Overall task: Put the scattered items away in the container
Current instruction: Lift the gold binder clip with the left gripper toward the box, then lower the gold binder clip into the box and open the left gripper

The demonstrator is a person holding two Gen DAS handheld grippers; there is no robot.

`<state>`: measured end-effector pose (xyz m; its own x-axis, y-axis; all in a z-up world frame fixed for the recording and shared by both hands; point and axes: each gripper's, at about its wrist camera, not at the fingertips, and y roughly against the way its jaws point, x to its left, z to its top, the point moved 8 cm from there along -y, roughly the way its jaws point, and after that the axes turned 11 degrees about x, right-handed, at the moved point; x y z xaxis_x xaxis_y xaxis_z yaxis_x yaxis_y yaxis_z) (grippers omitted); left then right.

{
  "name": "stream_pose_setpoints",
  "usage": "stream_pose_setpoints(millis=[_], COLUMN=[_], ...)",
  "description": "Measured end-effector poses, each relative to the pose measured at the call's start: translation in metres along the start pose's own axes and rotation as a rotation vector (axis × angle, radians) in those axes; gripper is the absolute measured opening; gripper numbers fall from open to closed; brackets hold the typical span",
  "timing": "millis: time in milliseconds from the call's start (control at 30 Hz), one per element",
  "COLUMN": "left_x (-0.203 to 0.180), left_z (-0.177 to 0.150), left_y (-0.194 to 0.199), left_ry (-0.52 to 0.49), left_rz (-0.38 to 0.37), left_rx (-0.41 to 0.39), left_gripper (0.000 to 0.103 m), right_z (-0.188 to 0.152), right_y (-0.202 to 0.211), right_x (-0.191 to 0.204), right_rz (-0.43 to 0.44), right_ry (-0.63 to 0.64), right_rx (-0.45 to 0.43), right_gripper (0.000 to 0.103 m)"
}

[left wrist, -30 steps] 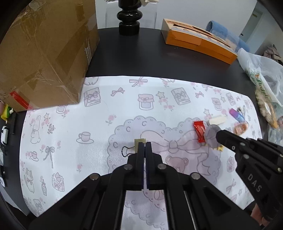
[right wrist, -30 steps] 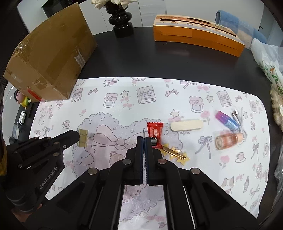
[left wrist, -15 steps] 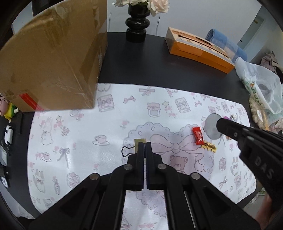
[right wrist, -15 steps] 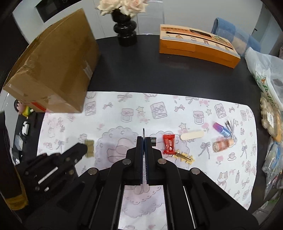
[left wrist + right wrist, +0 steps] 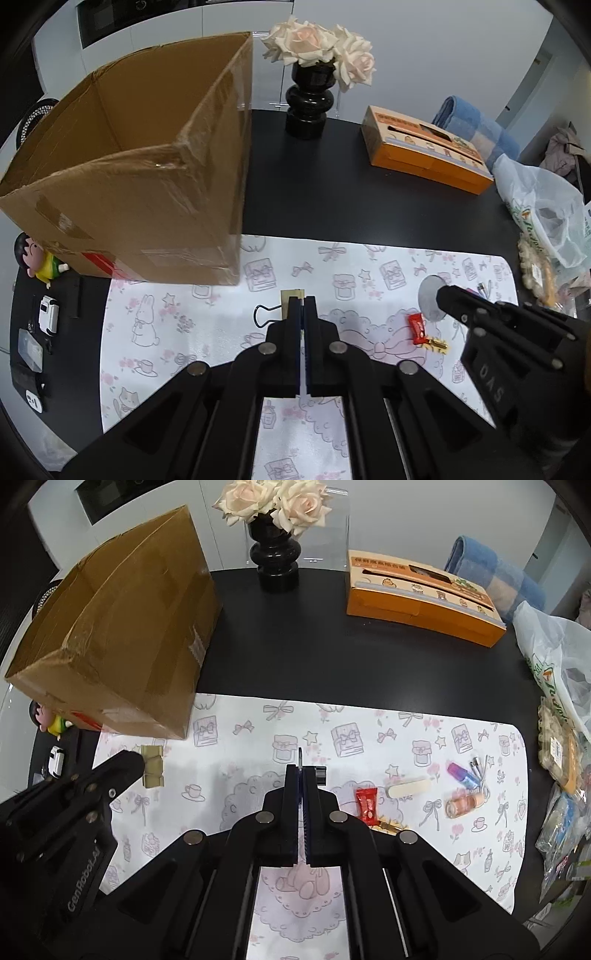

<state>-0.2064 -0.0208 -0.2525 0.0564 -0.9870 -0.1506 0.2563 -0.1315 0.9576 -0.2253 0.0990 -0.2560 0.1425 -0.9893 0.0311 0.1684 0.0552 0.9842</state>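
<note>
My left gripper (image 5: 302, 301) is shut on a gold binder clip (image 5: 291, 298) with a black wire handle, held above the mat just right of the open cardboard box (image 5: 147, 166). In the right wrist view the left gripper (image 5: 135, 762) and its clip (image 5: 153, 771) sit below the box's (image 5: 122, 638) near corner. My right gripper (image 5: 301, 770) is shut on a thin grey disc (image 5: 300, 756), seen edge-on; its round face (image 5: 430, 300) shows in the left wrist view. On the mat lie a red candy (image 5: 365, 803), a gold hair clip (image 5: 389, 825), a wooden stick (image 5: 408, 787) and two small bottles (image 5: 461, 790).
The patterned mat (image 5: 258, 738) covers the near part of a black table (image 5: 314, 646). A black vase of roses (image 5: 275, 557), an orange carton (image 5: 421, 594) and a blue towel (image 5: 495, 576) stand at the back. Plastic bags (image 5: 554, 672) crowd the right edge; small toys (image 5: 40, 258) lie at left.
Both grippers have lifted and tilted up, bringing the box's open top into view. The left gripper carried the clip leftward toward the box. The right gripper lifted the disc off the mat.
</note>
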Motion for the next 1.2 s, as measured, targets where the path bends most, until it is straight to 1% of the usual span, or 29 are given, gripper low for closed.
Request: stream_pose_setpoints(millis=[67,133,233,400,467,533,633,800,900,1200], left_x=[0.004,0.005,0.005,0.006,0.008,0.009,0.01,0.01,0.008,0.041], left_z=[0.002,0.006,0.012,0.022,0.023,0.026,0.033,0.045,0.054,0.08], left_y=[0.001,0.004,0.008,0.011,0.006,0.003,0.011,0.025,0.044,0.077], left_ry=[0.009,0.003,-0.009,-0.035,-0.028,-0.007,0.003,0.017,0.003,0.029], left_rz=[-0.021,-0.028,-0.032,-0.001,-0.019,-0.054,-0.078,-0.116,-0.109,-0.062], left_rx=[0.011,0.006,-0.008,-0.083,-0.072,-0.05,-0.057,-0.072,-0.106,-0.145], left_gripper=[0.001,0.001,0.001,0.001,0.001,0.001,0.001,0.001,0.001,0.001], right_z=[0.005,0.011,0.018,0.025,0.027,0.028,0.029,0.037,0.046,0.075], right_y=[0.001,0.004,0.007,0.011,0.014,0.017,0.021,0.033,0.043,0.081], right_x=[0.003,0.005,0.005,0.016,0.021,0.023,0.023,0.024,0.031,0.062], right_rz=[-0.007,-0.026,0.01,0.052,0.052,0.041,0.052,0.039,0.044,0.053], right_ry=[0.009,0.027,0.013,0.023,0.035,0.05,0.042,0.043,0.046,0.065], right_rx=[0.007,0.0,0.004,-0.001,-0.012,-0.023,-0.02,-0.034,-0.046,-0.101], right_gripper=[0.002,0.002,0.002,0.002,0.002,0.002,0.002,0.002,0.002,0.002])
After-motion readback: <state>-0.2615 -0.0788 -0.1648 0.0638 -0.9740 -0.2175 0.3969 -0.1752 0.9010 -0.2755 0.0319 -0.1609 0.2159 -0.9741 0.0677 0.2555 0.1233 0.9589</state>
